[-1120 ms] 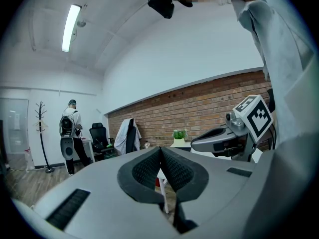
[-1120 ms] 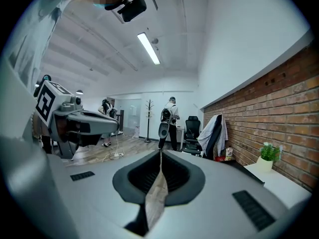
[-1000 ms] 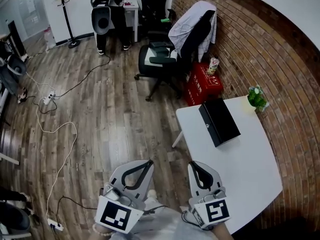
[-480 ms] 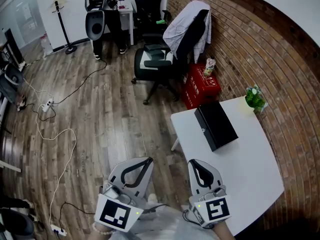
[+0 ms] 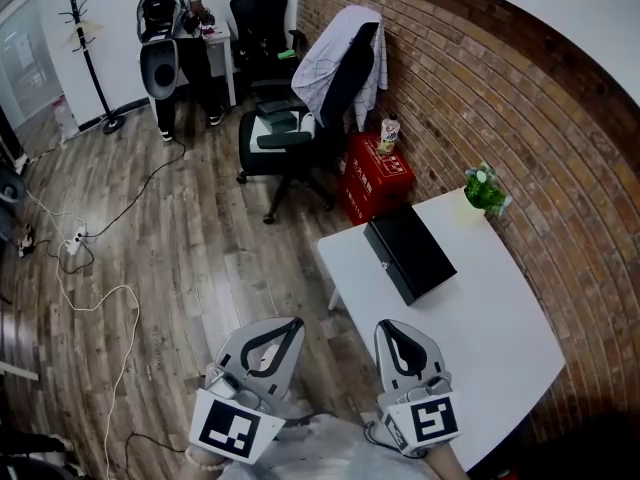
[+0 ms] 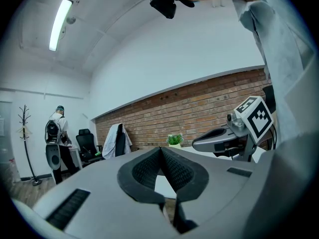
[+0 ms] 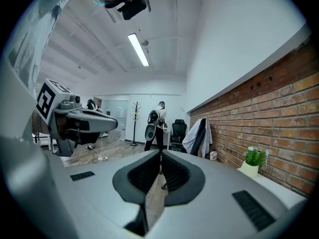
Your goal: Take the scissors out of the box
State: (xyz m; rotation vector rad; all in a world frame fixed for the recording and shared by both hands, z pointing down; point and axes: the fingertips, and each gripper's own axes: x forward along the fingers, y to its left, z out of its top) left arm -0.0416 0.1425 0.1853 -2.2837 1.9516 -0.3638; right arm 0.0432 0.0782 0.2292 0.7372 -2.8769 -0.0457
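1. Left gripper (image 5: pixel 297 321): jaws pressed together, empty, just off the table's (image 5: pixel 490 343) near-left edge.
2. Right gripper (image 5: pixel 385 325): jaws together, empty, at the table's near edge.
3. Box (image 5: pixel 410 253): shut, on the table's far-left part; scissors hidden.

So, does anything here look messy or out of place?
Nothing spilled or broken. The black box sits closed and slanted on the white table, and loose cables trail across the wooden floor.
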